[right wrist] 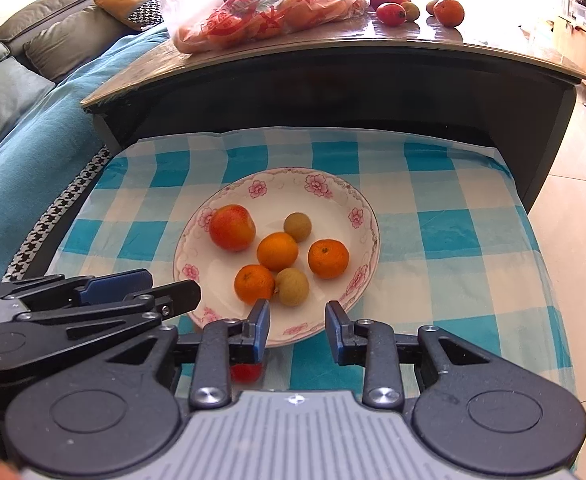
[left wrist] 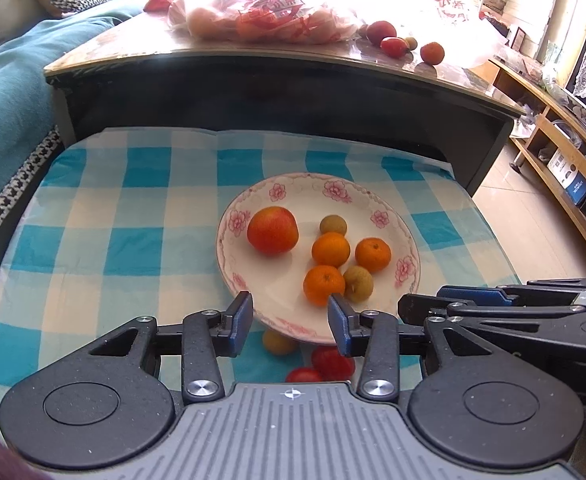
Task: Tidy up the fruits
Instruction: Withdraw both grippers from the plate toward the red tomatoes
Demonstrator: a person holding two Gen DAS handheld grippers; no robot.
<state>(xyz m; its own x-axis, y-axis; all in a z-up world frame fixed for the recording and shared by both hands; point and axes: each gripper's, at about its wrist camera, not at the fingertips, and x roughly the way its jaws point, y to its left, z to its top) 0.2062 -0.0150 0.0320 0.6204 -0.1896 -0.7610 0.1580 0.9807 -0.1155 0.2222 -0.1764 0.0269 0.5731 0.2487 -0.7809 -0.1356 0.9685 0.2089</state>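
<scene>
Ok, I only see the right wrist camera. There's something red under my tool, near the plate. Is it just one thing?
Observer: No. The left wrist view shows a red tomato and a second red tomato on the checked cloth.
Kid: Anything else down there?
Observer: Yes, a small yellow-brown fruit, partly hidden by the near rim of the plate.
Kid: Is the left tool holding something?
Observer: No, the left tool is open, gripping nothing.

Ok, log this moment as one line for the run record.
left gripper: open, empty | right gripper: open, empty | plate: apple, three oranges, two longans | cloth: loose fruit by near rim
</scene>
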